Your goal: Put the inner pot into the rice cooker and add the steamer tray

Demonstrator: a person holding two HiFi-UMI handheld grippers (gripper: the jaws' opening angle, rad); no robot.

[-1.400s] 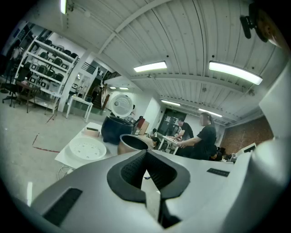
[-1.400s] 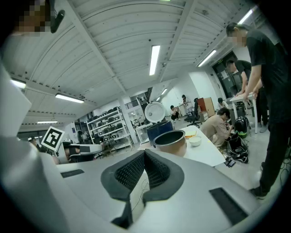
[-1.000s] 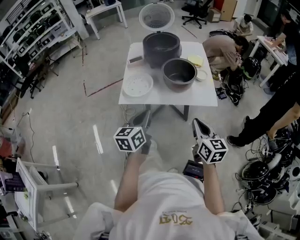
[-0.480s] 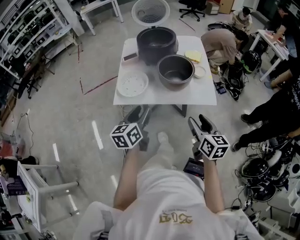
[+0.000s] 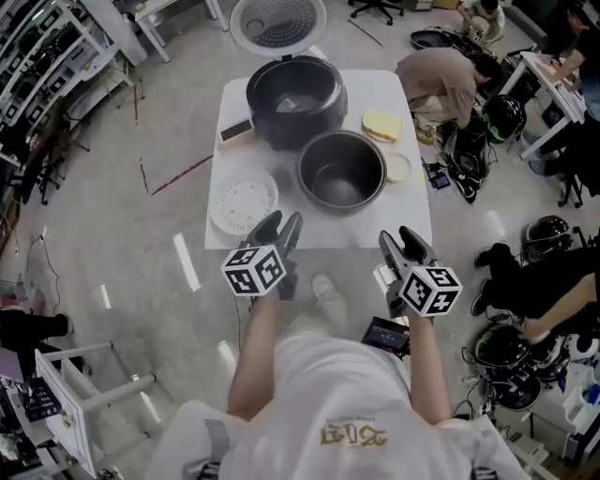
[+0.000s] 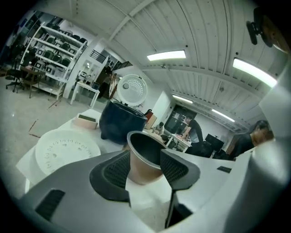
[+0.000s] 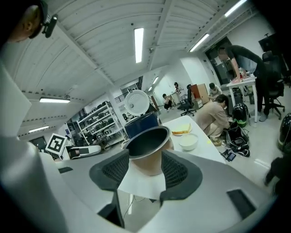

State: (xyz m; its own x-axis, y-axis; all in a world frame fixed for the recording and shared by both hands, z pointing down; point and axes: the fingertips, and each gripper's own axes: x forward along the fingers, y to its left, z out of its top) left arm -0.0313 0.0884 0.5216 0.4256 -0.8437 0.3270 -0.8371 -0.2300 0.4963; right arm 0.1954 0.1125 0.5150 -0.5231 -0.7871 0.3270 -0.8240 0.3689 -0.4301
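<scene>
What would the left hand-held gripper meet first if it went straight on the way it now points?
Probably the dark round metal inner pot: it shows centred between the jaws of the left hand-held gripper; they have just been opening and hold nothing. Depth is unclear.

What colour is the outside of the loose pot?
The inner pot is coppery brown outside; left gripper view shows it best.

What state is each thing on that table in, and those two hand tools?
rice cooker: lid up, no pot inside.
inner pot: upright, empty, outside the cooker.
steamer tray: lying flat, unused.
left gripper: open, jaws just opened, empty.
right gripper: open, jaws just opened, empty.
</scene>
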